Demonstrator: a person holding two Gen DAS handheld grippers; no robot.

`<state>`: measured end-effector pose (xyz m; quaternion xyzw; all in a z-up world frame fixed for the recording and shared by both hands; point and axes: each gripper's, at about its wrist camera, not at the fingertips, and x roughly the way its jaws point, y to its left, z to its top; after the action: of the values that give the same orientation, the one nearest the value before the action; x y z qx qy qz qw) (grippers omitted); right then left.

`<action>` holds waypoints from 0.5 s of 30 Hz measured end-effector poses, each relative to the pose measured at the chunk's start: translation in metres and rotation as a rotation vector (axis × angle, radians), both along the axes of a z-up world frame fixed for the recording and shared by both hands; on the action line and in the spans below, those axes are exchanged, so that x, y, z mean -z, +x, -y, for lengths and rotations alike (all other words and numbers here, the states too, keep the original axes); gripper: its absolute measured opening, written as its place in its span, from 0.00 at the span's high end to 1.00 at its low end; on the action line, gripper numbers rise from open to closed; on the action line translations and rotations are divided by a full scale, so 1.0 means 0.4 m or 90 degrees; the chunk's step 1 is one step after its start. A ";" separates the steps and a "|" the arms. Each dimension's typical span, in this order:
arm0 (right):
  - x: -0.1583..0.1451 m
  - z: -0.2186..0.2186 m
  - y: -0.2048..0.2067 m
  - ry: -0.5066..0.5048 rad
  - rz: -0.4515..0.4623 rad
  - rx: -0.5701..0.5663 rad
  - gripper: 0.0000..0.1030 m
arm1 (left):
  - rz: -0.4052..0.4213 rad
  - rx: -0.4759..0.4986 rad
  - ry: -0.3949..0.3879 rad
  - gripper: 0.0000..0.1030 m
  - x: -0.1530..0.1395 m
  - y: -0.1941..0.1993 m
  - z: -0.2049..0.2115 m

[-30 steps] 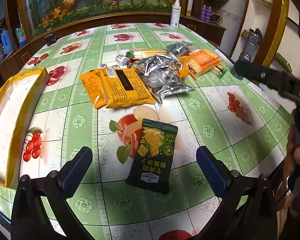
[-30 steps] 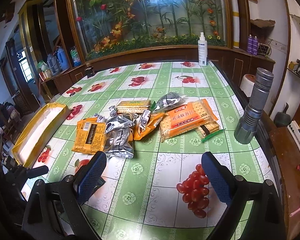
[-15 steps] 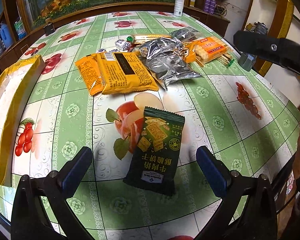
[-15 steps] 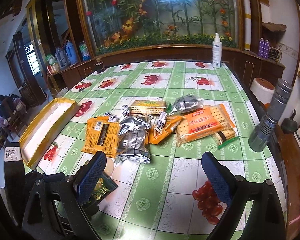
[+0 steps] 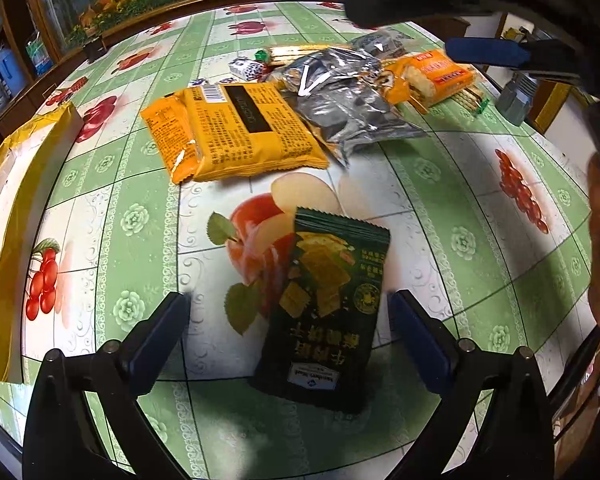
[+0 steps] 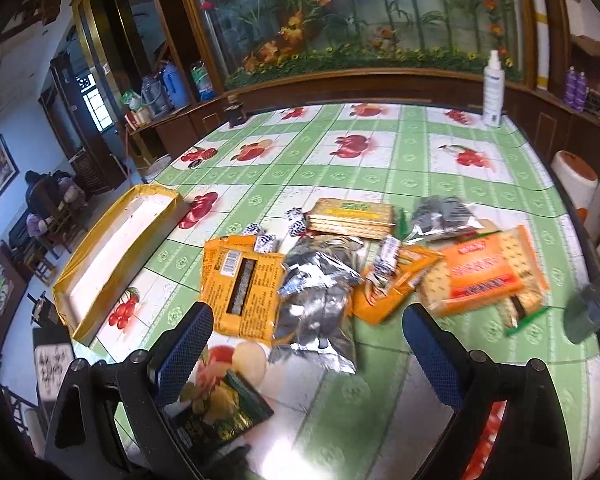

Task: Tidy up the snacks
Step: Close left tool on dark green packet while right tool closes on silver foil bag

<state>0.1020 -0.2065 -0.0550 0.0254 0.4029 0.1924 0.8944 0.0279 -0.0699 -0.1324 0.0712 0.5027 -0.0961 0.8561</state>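
A dark green cracker packet (image 5: 324, 312) lies flat on the fruit-print table, between and just beyond the open jaws of my left gripper (image 5: 288, 320). It also shows in the right wrist view (image 6: 220, 412). Farther back lie an orange packet (image 5: 232, 132), silver foil packs (image 5: 344, 100) and an orange biscuit pack (image 5: 436, 76). My right gripper (image 6: 306, 344) is open and empty, above the silver foil packs (image 6: 316, 300); it shows in the left wrist view (image 5: 484, 52). A yellow-rimmed white tray (image 6: 112, 256) sits at the left.
A grey flashlight (image 6: 592, 308) stands at the table's right edge. A white spray bottle (image 6: 493, 88) stands at the far edge. Small wrapped candies (image 6: 296, 220) and a long cracker pack (image 6: 352, 218) lie behind the pile. The tray also shows in the left wrist view (image 5: 16, 184).
My left gripper has moved forward and lower over the green packet. My right gripper has moved left and forward over the snack pile, and now reaches across the top of the left wrist view.
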 end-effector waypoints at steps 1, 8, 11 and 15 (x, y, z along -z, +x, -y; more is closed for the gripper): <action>0.008 -0.009 0.020 -0.003 -0.009 -0.003 0.07 | 0.001 -0.006 -0.002 0.03 -0.001 0.003 -0.007; 0.061 -0.078 0.137 -0.056 -0.048 -0.023 0.11 | 0.014 -0.027 -0.002 0.14 -0.008 0.024 -0.072; 0.095 -0.090 0.178 -0.081 -0.071 -0.018 0.16 | 0.020 -0.042 -0.005 0.23 -0.010 0.035 -0.109; 0.138 -0.093 0.217 -0.089 -0.105 -0.019 0.31 | 0.026 -0.062 -0.013 0.41 -0.018 0.045 -0.147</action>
<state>0.1889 -0.1695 -0.1101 -0.0273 0.4882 0.1742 0.8547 0.0460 -0.0110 -0.1252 0.0397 0.4868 -0.0580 0.8707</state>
